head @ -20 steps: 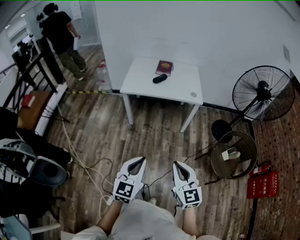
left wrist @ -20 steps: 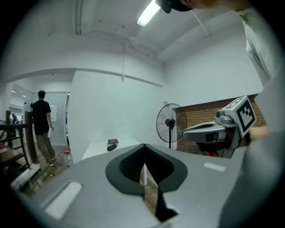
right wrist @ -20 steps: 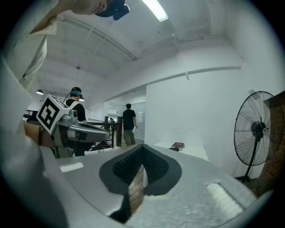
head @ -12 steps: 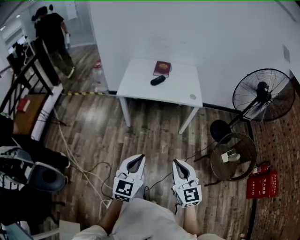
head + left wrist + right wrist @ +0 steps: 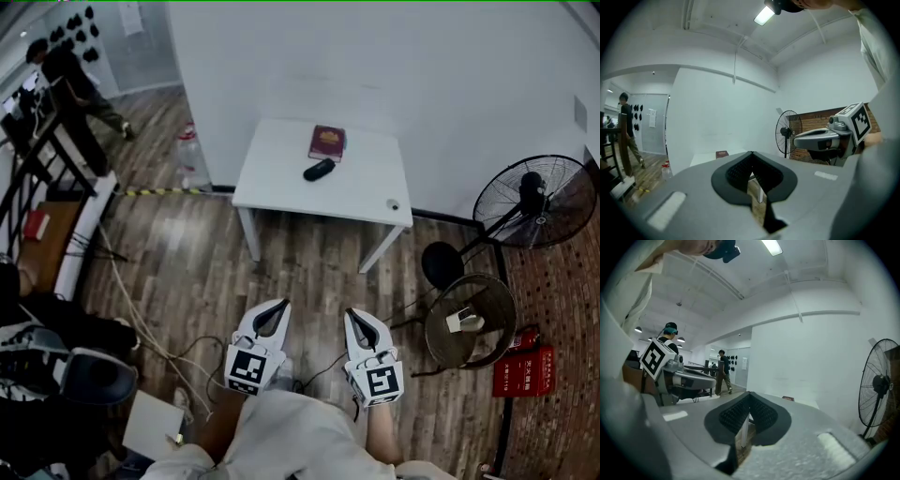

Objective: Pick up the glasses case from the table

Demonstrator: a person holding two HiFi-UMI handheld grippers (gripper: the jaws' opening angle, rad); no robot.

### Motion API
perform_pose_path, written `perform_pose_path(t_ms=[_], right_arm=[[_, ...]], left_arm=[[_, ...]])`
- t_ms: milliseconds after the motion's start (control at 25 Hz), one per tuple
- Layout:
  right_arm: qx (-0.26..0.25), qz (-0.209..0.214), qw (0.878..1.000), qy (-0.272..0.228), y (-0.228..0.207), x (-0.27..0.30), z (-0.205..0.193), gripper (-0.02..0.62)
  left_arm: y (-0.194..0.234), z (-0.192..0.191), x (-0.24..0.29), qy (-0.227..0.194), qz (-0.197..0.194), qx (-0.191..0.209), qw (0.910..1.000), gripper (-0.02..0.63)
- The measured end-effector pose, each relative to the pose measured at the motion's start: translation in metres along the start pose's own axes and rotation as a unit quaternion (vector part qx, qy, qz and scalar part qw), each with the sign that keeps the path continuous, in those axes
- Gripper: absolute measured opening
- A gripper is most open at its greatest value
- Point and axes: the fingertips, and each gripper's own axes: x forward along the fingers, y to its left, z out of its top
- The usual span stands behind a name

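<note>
A small black glasses case lies on a white table by the far wall, just in front of a dark red booklet. My left gripper and right gripper are held side by side close to my body, well short of the table, both pointing toward it. Both are shut with nothing between the jaws. In the left gripper view my left gripper shows its tips together, with the booklet far ahead. The right gripper looks the same in its own view.
A standing fan and a round wire side table stand at the right, a red fire extinguisher beside them. Cables trail over the wooden floor at the left. A person walks at the far left. A small object sits near the table's right corner.
The view has shifted slightly toward the table. The person at the far left has walked further left. Both grippers stay shut and side by side.
</note>
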Motion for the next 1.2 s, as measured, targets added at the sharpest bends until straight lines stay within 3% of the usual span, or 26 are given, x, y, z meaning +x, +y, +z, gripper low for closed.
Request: perform_pose_path(t_ms=[360, 680, 1200], right_arm=[[0.007, -0.020, 1.000, 0.001, -0.008, 0.050, 0.003, 0.005], [0.002, -0.022, 1.000, 0.008, -0.034, 0.079, -0.004, 0.005], [0.006, 0.001, 1.000, 0.003, -0.124, 0.167, -0.002, 0.005]], left_arm=[[0.046, 0.009, 0.038, -0.009, -0.023, 0.004, 0.9997, 0.018], [0.061, 0.004, 0.075, -0.004, -0.025, -0.003, 0.9997, 0.018], [0.102, 0.021, 0.181, -0.003, 0.002, 0.004, 1.0000, 0.018]])
